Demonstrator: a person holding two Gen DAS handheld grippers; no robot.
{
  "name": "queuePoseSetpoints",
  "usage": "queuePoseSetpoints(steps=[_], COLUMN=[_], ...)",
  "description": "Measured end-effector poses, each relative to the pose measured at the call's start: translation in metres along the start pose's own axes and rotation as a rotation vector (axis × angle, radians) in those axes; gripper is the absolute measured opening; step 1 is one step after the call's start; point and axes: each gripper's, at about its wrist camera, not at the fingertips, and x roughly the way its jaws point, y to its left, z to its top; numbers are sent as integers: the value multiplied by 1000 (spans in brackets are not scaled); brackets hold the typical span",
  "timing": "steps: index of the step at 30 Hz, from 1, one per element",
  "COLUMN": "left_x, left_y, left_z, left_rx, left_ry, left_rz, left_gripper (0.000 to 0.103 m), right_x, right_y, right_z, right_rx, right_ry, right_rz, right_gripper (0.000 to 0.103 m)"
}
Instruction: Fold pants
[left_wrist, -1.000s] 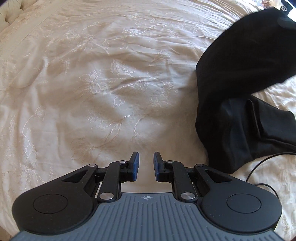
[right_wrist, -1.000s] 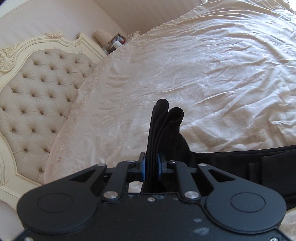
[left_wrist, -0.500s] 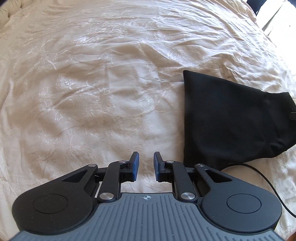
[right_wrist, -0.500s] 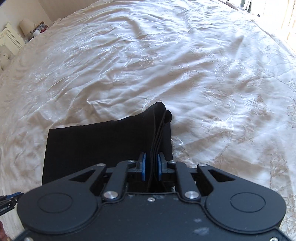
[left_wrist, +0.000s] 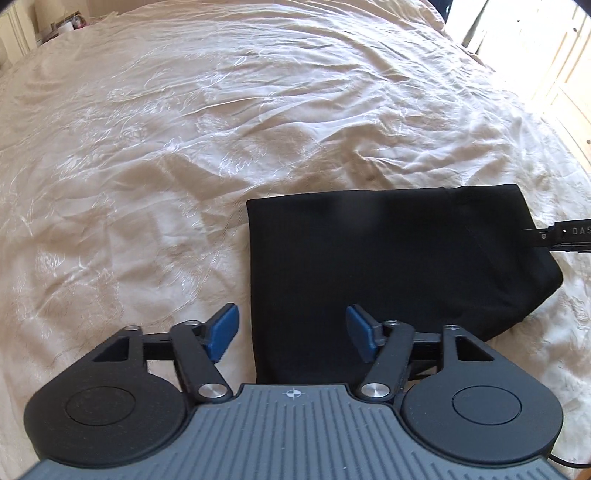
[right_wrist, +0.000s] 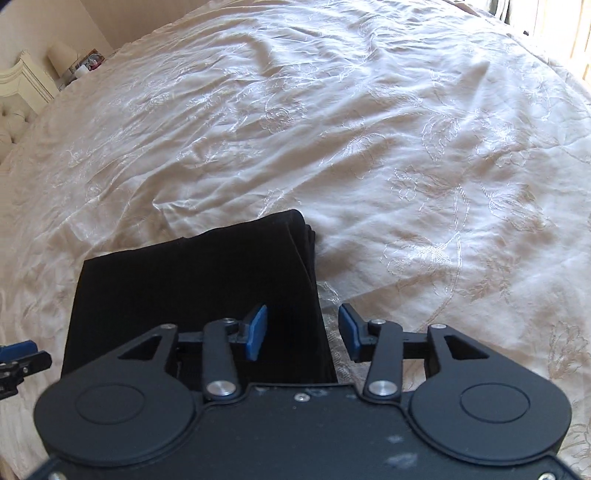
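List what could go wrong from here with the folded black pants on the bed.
1. The folded black fabric pants show loose stacked layers at their far right corner; they may slip apart if nudged.
2. The right tongs are opening astride the pants' right edge; lifting away could snag it.
3. The left tongs, also opening, straddle the left edge above the cream embroidered bedspread, risking the same.

The wide bed (left_wrist: 258, 129), spread with a creased cream satin cover embroidered with flowers, carries one thing: the black pants (left_wrist: 388, 277), folded into a flat, roughly rectangular stack, lying on the cover well away from the headboard end.
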Motion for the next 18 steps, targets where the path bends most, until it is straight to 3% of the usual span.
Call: queuePoseSetpoints(steps=[2, 5, 10, 12, 18], left_x=[11, 30, 68, 76, 90], left_y=[-5, -7, 2, 6, 15], left_z=[5, 11, 14, 14, 20], left_rx=[30, 50, 0, -27, -109], left_ry=[-1, 16, 118, 116, 130], left_rz=[31, 70, 15, 3, -80], left_gripper=[67, 68, 70, 83, 96], right_x=[7, 18, 40, 47, 54], right_y=[-5, -11, -3, 0, 5], right_z=[0, -2, -2, -2, 4], right_rx=[9, 68, 74, 85, 96], right_ry=[26, 37, 63, 70, 95], right_rz=[-17, 35, 89, 82, 61], right_gripper=[52, 54, 62, 65, 72])
